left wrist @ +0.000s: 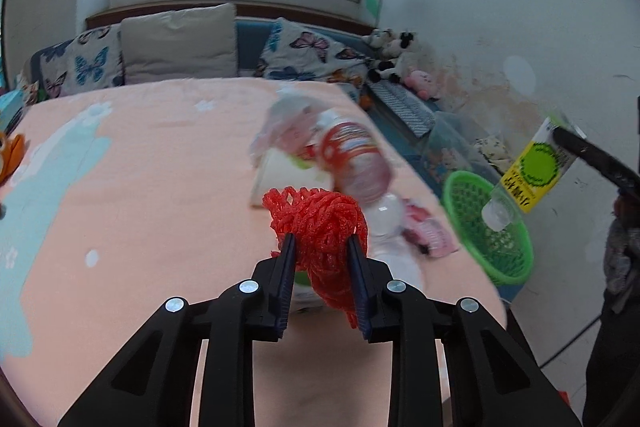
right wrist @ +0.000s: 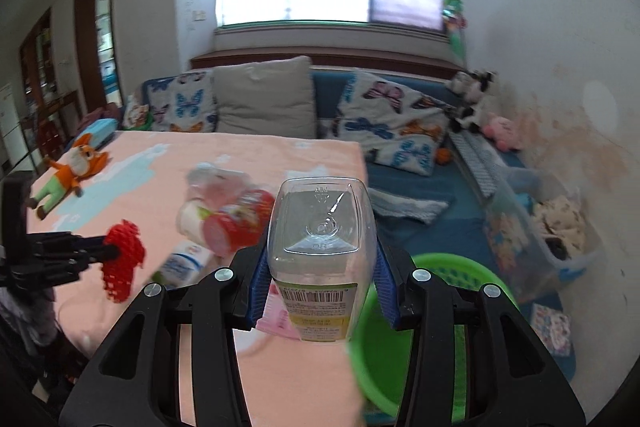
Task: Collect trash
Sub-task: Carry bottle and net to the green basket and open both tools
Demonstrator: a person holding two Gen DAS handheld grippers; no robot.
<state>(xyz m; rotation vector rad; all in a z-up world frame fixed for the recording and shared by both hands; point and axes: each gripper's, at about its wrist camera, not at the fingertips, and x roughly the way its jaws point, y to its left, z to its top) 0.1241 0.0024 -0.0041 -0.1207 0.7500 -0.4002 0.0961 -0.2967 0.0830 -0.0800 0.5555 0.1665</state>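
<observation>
Pink blanket [left wrist: 140, 187] covers bed, trash pile [left wrist: 320, 155] mid-surface. My left gripper [left wrist: 322, 247] clamps red mesh net [left wrist: 320, 227] above blanket. My right gripper [right wrist: 320, 267] grips clear bottle [right wrist: 320, 247], hanging over green basket [left wrist: 488, 227] at bed edge.

Clear bottle [right wrist: 320, 227]: "PET" moulded into base; barcode on label, digits too blurred to read.

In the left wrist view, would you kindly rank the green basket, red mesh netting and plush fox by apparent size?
1. Green basket.
2. Red mesh netting, though it is nearest the camera, held in the left tool, so unsure.
3. Plush fox, cut off by the edge.
</observation>
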